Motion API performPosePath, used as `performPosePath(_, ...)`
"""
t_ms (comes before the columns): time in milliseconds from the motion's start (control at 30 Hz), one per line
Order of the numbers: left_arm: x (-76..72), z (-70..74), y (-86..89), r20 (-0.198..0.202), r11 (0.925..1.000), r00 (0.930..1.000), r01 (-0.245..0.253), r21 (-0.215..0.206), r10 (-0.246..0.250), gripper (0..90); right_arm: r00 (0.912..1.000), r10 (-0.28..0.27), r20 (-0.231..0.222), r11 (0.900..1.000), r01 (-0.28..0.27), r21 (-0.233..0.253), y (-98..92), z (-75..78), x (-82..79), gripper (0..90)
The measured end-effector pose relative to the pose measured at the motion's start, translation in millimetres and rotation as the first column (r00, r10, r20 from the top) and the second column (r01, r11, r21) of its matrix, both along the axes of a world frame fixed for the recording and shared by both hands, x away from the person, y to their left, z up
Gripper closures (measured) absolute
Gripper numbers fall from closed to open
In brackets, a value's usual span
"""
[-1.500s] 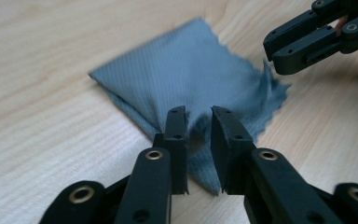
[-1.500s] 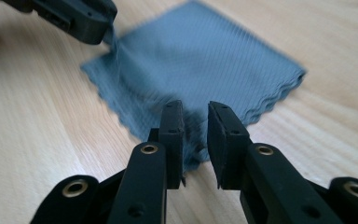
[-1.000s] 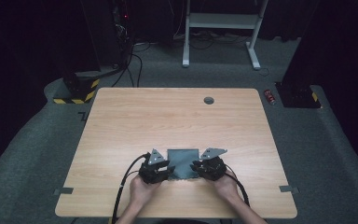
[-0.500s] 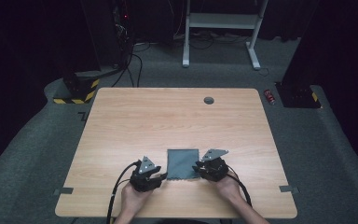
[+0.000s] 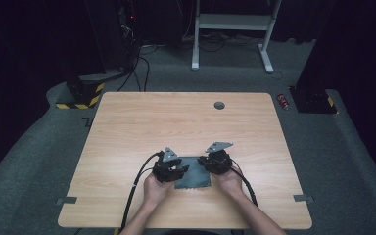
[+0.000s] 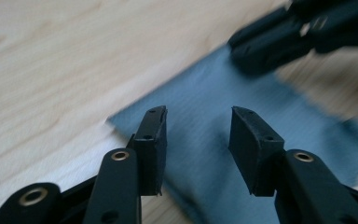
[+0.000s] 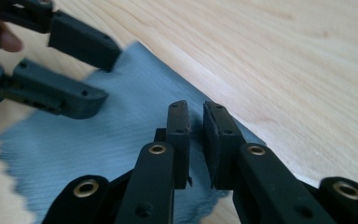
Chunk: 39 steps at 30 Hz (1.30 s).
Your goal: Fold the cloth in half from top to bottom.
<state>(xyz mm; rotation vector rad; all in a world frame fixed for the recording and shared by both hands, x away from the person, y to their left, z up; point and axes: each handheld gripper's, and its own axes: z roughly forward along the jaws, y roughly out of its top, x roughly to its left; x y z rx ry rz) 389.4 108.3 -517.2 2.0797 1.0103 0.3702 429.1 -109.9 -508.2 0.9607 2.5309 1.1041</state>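
A blue-grey cloth [image 5: 194,179] lies flat on the wooden table [image 5: 176,122] near its front edge, between the person's two hands. My left gripper [image 5: 183,171] sits at the cloth's left edge. In the left gripper view it [image 6: 196,135] is open, jaws spread above a corner of the cloth [image 6: 205,84]. My right gripper [image 5: 203,164] is at the cloth's right edge. In the right gripper view its jaws [image 7: 195,126] are nearly together on the cloth's edge [image 7: 121,126], where the fabric bunches slightly. The left gripper [image 7: 108,74] appears across the cloth there.
A round grommet [image 5: 219,105] sits near the table's far edge. Grey tape tabs [image 5: 63,200] [image 5: 303,198] mark the front corners. On the floor beyond are a white stand [image 5: 230,22], a yellow-black striped block [image 5: 81,100] and cables.
My left gripper drew back to the left of the cloth, then came right onto its left edge. The right gripper and the cloth have stayed put.
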Motion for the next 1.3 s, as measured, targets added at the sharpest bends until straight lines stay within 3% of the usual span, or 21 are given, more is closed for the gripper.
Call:
performPosePath(33,-1.1,-4.4,3.3,0.009,1.0,1.0,0.002,0.007,-0.002,56.2,0.9999,-0.011,-0.012,1.0,0.011,-0.01,-1.1,-3.3,2.0,80.0)
performPosePath(67,-4.4,-6.6,8.9,0.025,0.9999,0.9997,0.001,-0.011,-0.001,56.3,0.9996,-0.017,-0.02,1.0,0.017,0.0,-7.5,-8.8,5.6,80.3)
performPosePath(233,-7.4,-7.7,13.9,0.02,0.9999,0.9997,-0.011,-0.007,0.011,54.3,0.9989,-0.043,-0.02,0.999,0.043,-0.015,-16.7,-6.7,7.1,78.4)
performPosePath(400,-7.4,-7.1,12.9,0.018,0.9998,0.9996,-0.02,0.0,0.02,53.2,0.9986,-0.053,-0.008,0.999,0.053,-0.008,-15.7,-3.2,4.8,76.6)
performPosePath(433,-7.4,-7.2,13.0,0.018,0.9998,0.9996,-0.02,-0.001,0.02,53.0,0.9988,-0.048,0.012,0.999,0.048,-0.006,-12.2,-1.9,3.8,74.9)
performPosePath(567,-7.5,-6.9,13.7,0.015,0.9994,0.9993,-0.033,-0.001,0.033,50.3,0.999,-0.044,-0.001,0.999,0.044,-0.028,-6.1,-7.5,9.3,74.8)
performPosePath(633,-8.0,-6.1,14.5,0.017,0.9994,0.9992,-0.036,-0.004,0.036,48.3,0.9985,-0.053,-0.012,0.999,0.053,-0.006,-8.6,-7.9,11.2,72.4)
performPosePath(667,-9.3,-4.6,16.0,0.024,0.999,0.9988,-0.042,-0.017,0.042,48.3,0.9985,-0.053,-0.012,0.999,0.053,-0.006,-8.6,-7.9,11.2,72.4)
performPosePath(733,-15.3,3.4,26.3,0.047,0.9946,0.9969,-0.059,-0.085,0.063,46.3,0.9972,-0.074,0.011,0.997,0.074,0.012,-16.6,-2.5,5.3,68.5)
performPosePath(867,-23.3,8.9,43.4,0.061,0.987,0.9934,-0.089,-0.134,0.097,44.6,0.9944,-0.098,0.039,0.995,0.098,0.02,-33.0,0.9,-5.5,65.7)
performPosePath(933,-29.7,7.7,65.2,0.04,0.9737,0.9913,-0.115,-0.197,0.125,43.1,0.9896,-0.136,0.045,0.991,0.136,0.011,-54.4,-2.6,-16.4,64.5)
performPosePath(967,-29.7,7.7,65.2,0.04,0.9737,0.9913,-0.115,-0.197,0.125,42.6,0.9896,-0.136,0.045,0.991,0.136,0.011,-54.4,-2.6,-16.4,64.5)
performPosePath(1000,-32.8,5.1,74.7,0.023,0.9722,0.9915,-0.121,-0.201,0.128,42.1,0.9855,-0.164,0.044,0.986,0.164,-0.003,-67.8,-7.2,-21.0,63.5)
performPosePath(1033,-32.8,5.1,74.7,0.023,0.9722,0.9915,-0.121,-0.201,0.128,41.9,0.9826,-0.181,0.042,0.983,0.182,-0.015,-73.4,-9.1,-23.0,63.1)
performPosePath(1100,-36.2,-1.3,83.2,0.024,0.9765,0.9845,-0.169,-0.133,0.174,41.9,0.9771,-0.206,0.051,0.978,0.208,-0.025,-83.4,-12.0,-26.4,62.3)
performPosePath(1133,-36.2,-1.3,83.2,0.024,0.9765,0.9845,-0.169,-0.133,0.174,41.9,0.9771,-0.206,0.051,0.978,0.208,-0.025,-83.4,-12.0,-26.4,62.3)
performPosePath(1167,-36.3,-6.4,88.5,0.021,0.9735,0.9753,-0.218,-0.069,0.22,42.0,0.9708,-0.232,0.061,0.972,0.234,-0.019,-90.5,-13.4,-30.3,60.9)
performPosePath(1200,-36.3,-6.4,88.5,0.021,0.9735,0.9753,-0.218,-0.069,0.22,41.9,0.9708,-0.232,0.061,0.972,0.234,-0.019,-90.5,-13.4,-30.3,60.9)
performPosePath(1233,-35.2,-9.7,94.3,0.012,0.9647,0.9648,-0.262,-0.025,0.263,41.8,0.9669,-0.242,0.082,0.969,0.245,-0.031,-94.4,-14.3,-32.7,57.4)
performPosePath(1300,-35.3,-9.8,96.6,0.022,0.9612,0.9609,-0.276,-0.009,0.276,39.7,0.9653,-0.247,0.084,0.968,0.251,-0.033,-95.9,-14.4,-32.7,53.7)
